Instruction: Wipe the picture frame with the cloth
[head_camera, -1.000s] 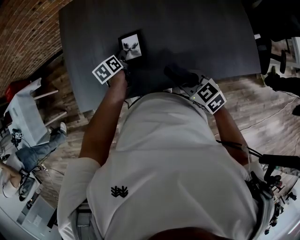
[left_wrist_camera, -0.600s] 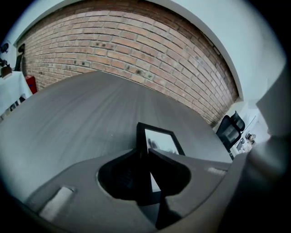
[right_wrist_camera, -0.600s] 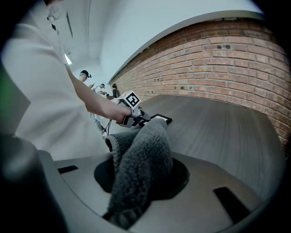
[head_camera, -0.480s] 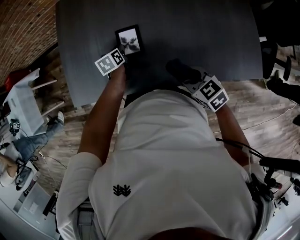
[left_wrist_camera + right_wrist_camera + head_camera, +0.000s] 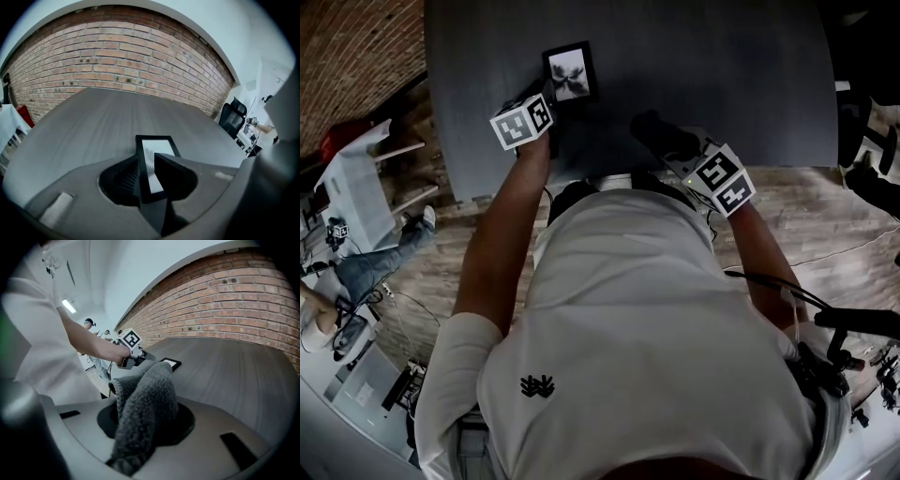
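Observation:
A black picture frame (image 5: 570, 73) with a pale print lies on the dark grey table (image 5: 722, 75), left of centre. My left gripper (image 5: 551, 98) reaches it from the near side. In the left gripper view the picture frame's (image 5: 154, 154) near end sits between the jaws of the left gripper (image 5: 147, 171). Those jaws have just been opening, and I see no firm press on it. My right gripper (image 5: 675, 150) hovers over the table's near edge, shut on a fluffy grey cloth (image 5: 661, 136). In the right gripper view the cloth (image 5: 150, 399) bulges up out of that gripper (image 5: 145, 413).
A brick wall (image 5: 117, 61) runs behind the table. A black office chair (image 5: 233, 117) stands at its far right end. A white chair (image 5: 352, 197) and a seated person's legs (image 5: 375, 272) are on the wooden floor to the left, with cables nearby.
The left gripper's marker cube has rolled, and the picture frame now lies squarer and a little further up the table. The right gripper with the cloth has shifted slightly.

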